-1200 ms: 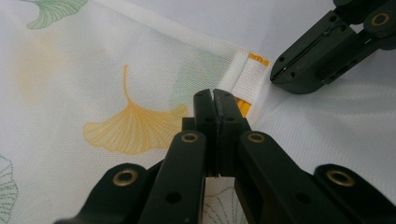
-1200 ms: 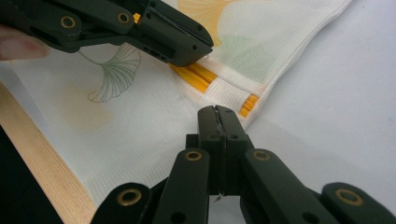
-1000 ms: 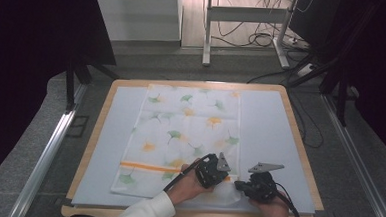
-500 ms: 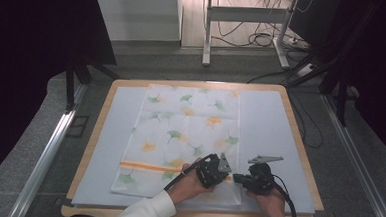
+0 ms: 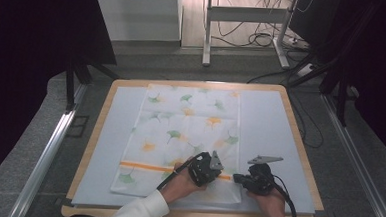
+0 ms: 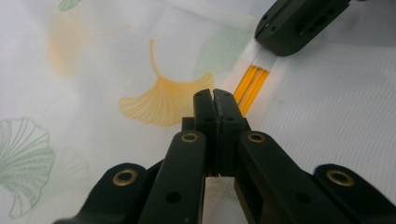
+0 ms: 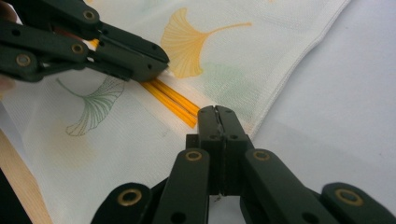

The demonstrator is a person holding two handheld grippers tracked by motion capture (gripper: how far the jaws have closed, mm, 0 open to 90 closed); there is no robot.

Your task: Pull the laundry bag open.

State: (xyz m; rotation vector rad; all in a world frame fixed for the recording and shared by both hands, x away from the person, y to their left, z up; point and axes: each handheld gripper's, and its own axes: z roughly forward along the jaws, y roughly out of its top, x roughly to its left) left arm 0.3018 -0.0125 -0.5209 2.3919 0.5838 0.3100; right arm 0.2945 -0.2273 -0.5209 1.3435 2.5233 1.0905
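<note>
Cloth (image 5: pixel 189 138) printed with ginkgo leaves is lying flat on the pale mat (image 5: pixel 265 122) of the wooden table (image 5: pixel 299 144), its long axis running away from the person. Its near right corner is sitting between both tools. The left gripper (image 6: pixel 215 100) is resting on the fabric beside the orange stripe (image 6: pixel 250 86), jaws pressed together and gripping nothing. The right gripper (image 7: pixel 217 116), likewise closed and empty, is hovering at the cloth's right edge, nearer the hem. Nothing is blocking either.
</note>
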